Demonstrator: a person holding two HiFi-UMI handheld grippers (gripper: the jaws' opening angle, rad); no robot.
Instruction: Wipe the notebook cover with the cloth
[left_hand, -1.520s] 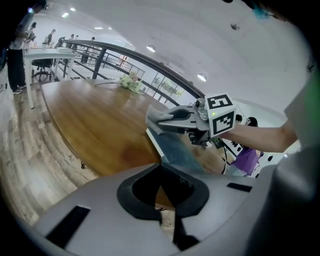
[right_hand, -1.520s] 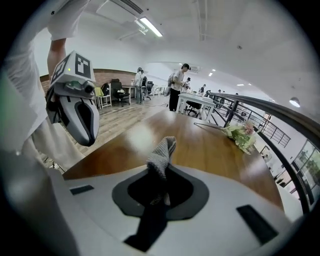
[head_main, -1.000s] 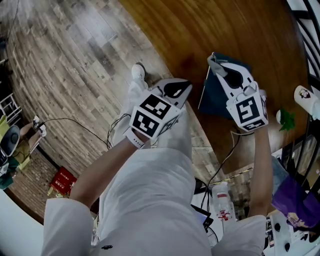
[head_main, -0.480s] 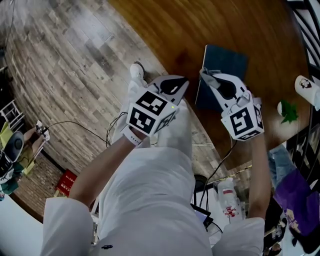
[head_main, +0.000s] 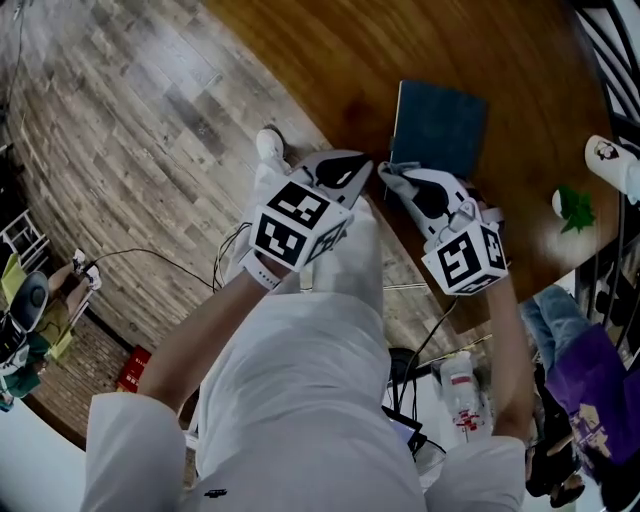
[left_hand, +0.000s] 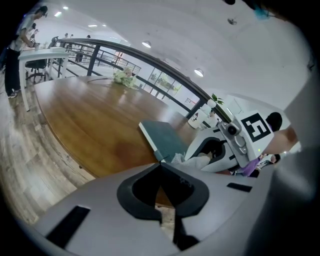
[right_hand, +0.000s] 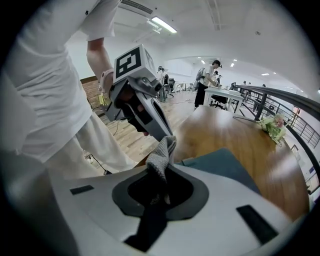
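A dark teal notebook (head_main: 440, 125) lies flat on the brown wooden table (head_main: 400, 50), close to its near edge. My right gripper (head_main: 388, 172) is at the notebook's near left corner, shut on a grey cloth (head_main: 402, 174). In the right gripper view the cloth (right_hand: 162, 150) sticks up from between the jaws, with the notebook (right_hand: 220, 165) just behind. My left gripper (head_main: 368, 165) is shut on nothing and hangs over the table edge, tip to tip with the right one. In the left gripper view its jaws (left_hand: 160, 164) meet in front of the notebook (left_hand: 165, 137) and the cloth (left_hand: 192, 159).
A white printed cup (head_main: 610, 165) and a small green plant (head_main: 575, 210) stand on the table to the right. A bunch of flowers (left_hand: 125, 77) lies far across it. Cables and a bottle (head_main: 460, 395) lie on the floor below. A person in purple (head_main: 590, 420) sits at right.
My right gripper has drawn back with the cloth from over the notebook to its near left corner, leaving the cover uncovered. The left gripper has hardly moved.
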